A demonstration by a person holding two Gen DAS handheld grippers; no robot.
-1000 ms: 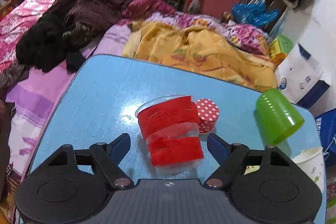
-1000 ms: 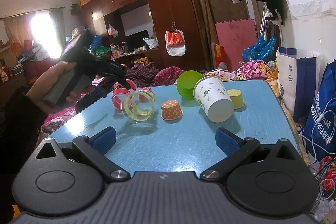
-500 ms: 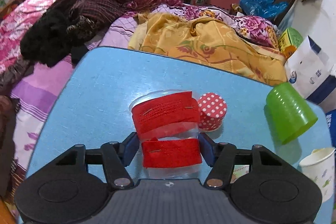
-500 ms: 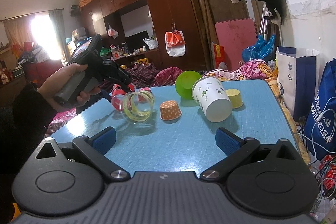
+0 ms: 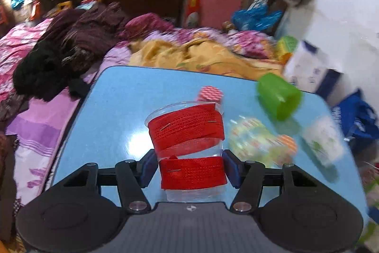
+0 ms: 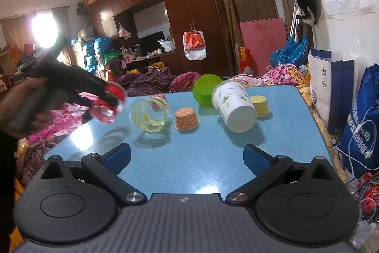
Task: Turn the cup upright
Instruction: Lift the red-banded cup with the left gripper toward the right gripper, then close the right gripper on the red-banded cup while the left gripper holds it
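- Currently, left wrist view: left gripper (image 5: 189,168) is clamped on the clear plastic cup (image 5: 188,146) with red tape bands; blue pads press the lower band on both sides near the base, rim pointing away from the camera; cup appears lifted off the blue table (image 5: 113,115), though this view alone does not settle it; background smeared, so the hand is likely moving.
- Handling judgement: thin clear plastic, light and empty, likely to flex or dent under a hard squeeze; bare plastic looks slippery, fabric-like tape gives better bite, so the taped band near the base is the sensible hold; gentle force only.
- Left view neighbours: red dotted cup (image 5: 210,94) just behind, green cup (image 5: 278,96) lying on its side, yellow-banded clear cup (image 5: 254,141) blurred at right.
- Right wrist view: right gripper (image 6: 187,155) has fingers wide apart, holding nothing, low over the near table edge; the cup (image 6: 107,103) shows at left in the other claw, raised above the table with its shadow below, tilted; orange dotted cup (image 6: 186,119) and white paper cup (image 6: 234,108) sit well clear of it.
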